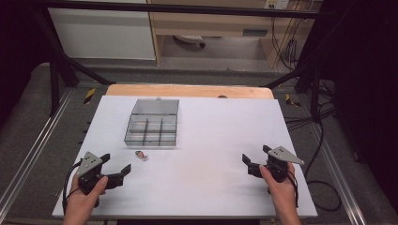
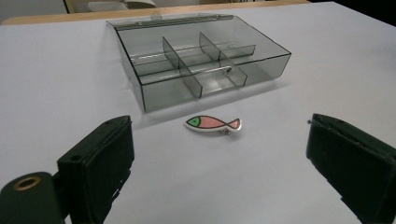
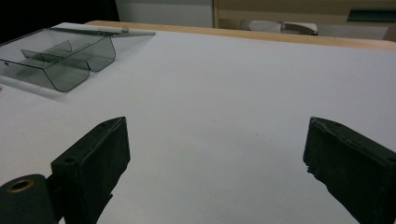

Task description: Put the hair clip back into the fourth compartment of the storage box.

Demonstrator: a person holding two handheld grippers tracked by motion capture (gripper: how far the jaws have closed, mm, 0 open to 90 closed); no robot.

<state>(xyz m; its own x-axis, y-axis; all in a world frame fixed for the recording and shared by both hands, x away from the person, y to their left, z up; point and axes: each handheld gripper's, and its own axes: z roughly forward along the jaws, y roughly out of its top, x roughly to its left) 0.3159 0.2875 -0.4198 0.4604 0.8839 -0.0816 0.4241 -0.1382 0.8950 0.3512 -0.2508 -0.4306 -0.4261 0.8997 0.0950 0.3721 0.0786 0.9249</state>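
A clear grey compartment box (image 1: 151,127) (image 2: 201,65) (image 3: 56,58) lies open on the white table (image 1: 211,136), its lid laid back. Just in front of it rests a small pink fish-shaped pin with a green head (image 1: 141,154) (image 2: 213,123). My left gripper (image 1: 115,164) (image 2: 219,163) stands open at the near left, a short way before the pin, with nothing between its jaws. At the near right my right gripper (image 1: 255,155) (image 3: 217,163) is open too, over bare table, far from the box.
The table's wooden far edge (image 1: 187,90) borders dark floor and metal frame legs. Cables (image 1: 324,178) trail on the floor at the right. Shelving stands beyond the table.
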